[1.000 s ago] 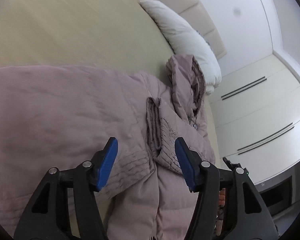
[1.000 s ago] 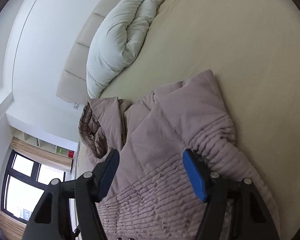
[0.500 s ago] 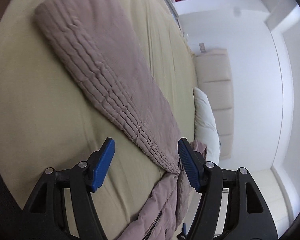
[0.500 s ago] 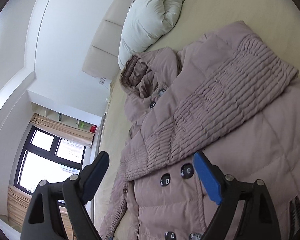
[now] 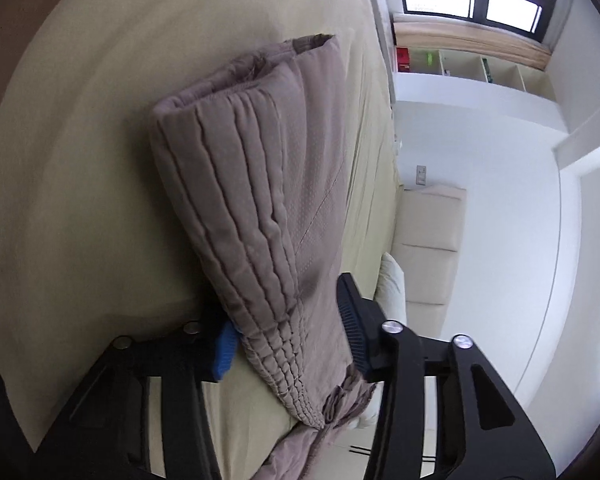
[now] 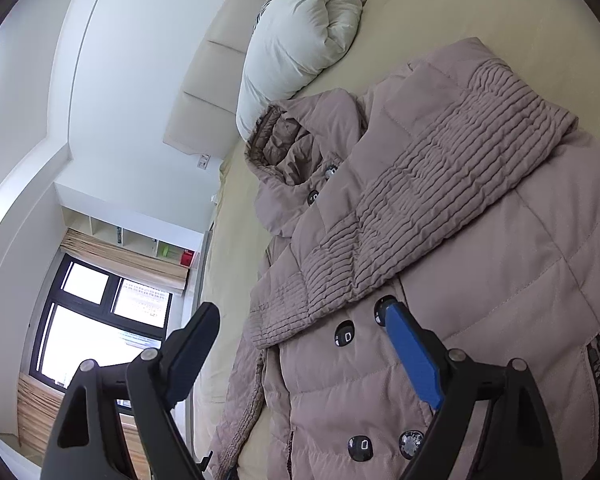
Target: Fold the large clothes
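Sleeve (image 5: 256, 216) between closing left tongs (image 5: 290, 336), bed (image 5: 80, 160)

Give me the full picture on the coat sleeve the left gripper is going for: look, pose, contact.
The sleeve is mauve-brown padded fabric with lengthwise ribbed quilting and an open cuff at its far end. It lies stretched across the beige bed, away from the camera. The left gripper straddles it near the shoulder end, jaws closing, blue pads at either side. In the right wrist view, the other sleeve lies folded across the buttoned front.

Both wrist cams low, close over coat (image 6: 480, 240)
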A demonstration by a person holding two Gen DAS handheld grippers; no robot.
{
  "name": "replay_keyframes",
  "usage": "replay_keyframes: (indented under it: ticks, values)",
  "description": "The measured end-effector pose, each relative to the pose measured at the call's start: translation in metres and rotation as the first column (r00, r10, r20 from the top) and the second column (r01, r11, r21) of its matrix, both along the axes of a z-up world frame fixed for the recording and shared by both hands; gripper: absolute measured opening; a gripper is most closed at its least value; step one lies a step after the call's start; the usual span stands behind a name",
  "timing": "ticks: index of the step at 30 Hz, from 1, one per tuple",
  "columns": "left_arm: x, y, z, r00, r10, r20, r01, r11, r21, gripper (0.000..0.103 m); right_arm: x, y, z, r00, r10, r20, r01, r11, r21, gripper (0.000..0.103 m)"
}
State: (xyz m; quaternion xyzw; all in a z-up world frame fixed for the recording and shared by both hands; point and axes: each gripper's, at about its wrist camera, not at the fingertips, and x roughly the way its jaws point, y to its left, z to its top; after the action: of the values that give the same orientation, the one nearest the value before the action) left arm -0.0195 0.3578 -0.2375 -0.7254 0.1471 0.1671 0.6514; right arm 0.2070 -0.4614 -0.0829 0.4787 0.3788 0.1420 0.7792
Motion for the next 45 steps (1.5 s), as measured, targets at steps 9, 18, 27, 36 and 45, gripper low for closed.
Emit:
replay_keyframes:
  ticks: [9, 18, 27, 36, 45]
  values:
    - [0.091, -0.065, 0.128, 0.937, -0.317, -0.148, 0.340, 0.726, 0.598, 0.015, -0.010, -0.026, 0.000, 1.000, -0.004, 0.014, 0.005, 1.000, -0.023, 0.081]
    - [0.203, -0.349, 0.153, 0.610, -0.606, -0.511, 0.565, -0.119, 0.816, 0.014, -0.011, -0.047, -0.018, 0.999, 0.035, -0.036, -0.034, 0.999, 0.028, 0.077]
    - [0.190, -0.421, 0.109, 0.491, -0.622, -0.610, 0.586, -0.282, 0.760, 0.012, 0.025, 0.019, -0.050, 0.953, 0.273, -0.130, -0.248, 0.952, 0.181, 0.077]
    - [0.152, -0.360, 0.118, 0.502, -0.672, -0.545, 0.548, -0.240, 0.801, 0.012, 0.061, 0.077, -0.073, 0.911, 0.342, -0.232, -0.266, 0.914, 0.306, 0.077]
    - [0.144, -0.313, 0.121, 0.546, -0.685, -0.483, 0.570, -0.119, 0.813, 0.012, 0.090, 0.107, -0.083, 0.893, 0.362, -0.268, -0.289, 0.917, 0.276, 0.062]
